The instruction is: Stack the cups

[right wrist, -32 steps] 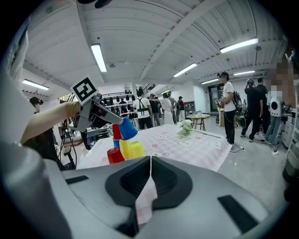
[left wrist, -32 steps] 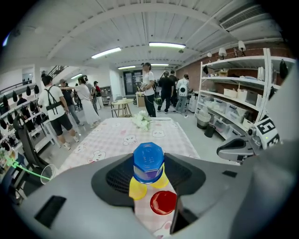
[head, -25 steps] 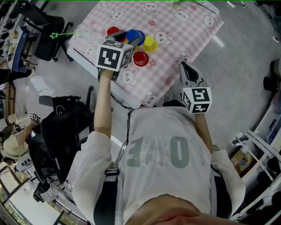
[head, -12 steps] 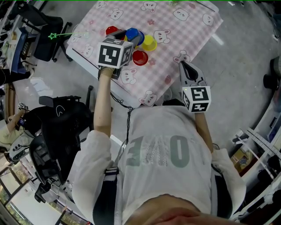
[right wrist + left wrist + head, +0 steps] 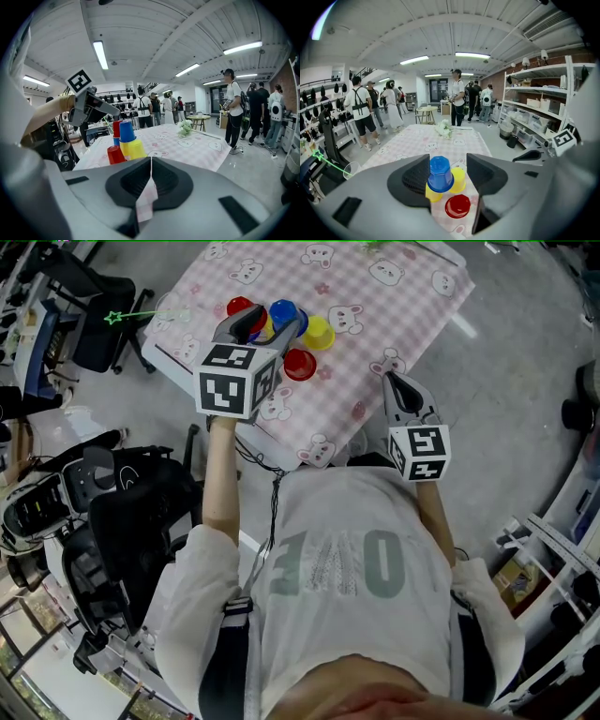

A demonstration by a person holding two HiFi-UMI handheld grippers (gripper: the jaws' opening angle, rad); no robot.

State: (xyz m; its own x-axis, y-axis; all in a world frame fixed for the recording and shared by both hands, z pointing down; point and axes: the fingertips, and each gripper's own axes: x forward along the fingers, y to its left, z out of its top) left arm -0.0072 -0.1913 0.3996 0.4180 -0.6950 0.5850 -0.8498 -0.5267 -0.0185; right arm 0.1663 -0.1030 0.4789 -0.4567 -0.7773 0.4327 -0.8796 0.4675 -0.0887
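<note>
An upturned blue cup [image 5: 440,173] sits stacked on a yellow cup [image 5: 431,193], with a second yellow cup [image 5: 459,180] and a red cup [image 5: 457,206] close by on the pink checked tablecloth [image 5: 375,315]. My left gripper [image 5: 265,322] hovers just above and behind the blue cup. Its jaws have just been opening; the cup shows between them, and they do not grip it. Further back, another red cup [image 5: 116,127] stands on a blue one. My right gripper [image 5: 395,381] is shut and empty over the table's near edge.
A bunch of white flowers [image 5: 186,126] lies at the far end of the table. Several people [image 5: 457,96] stand beyond it. Shelves [image 5: 539,108] line the right side, and black office chairs [image 5: 141,512] stand left of the table.
My left gripper has lifted and drawn back towards me, off the blue cup, which stays on the yellow cup. My right gripper has not moved.
</note>
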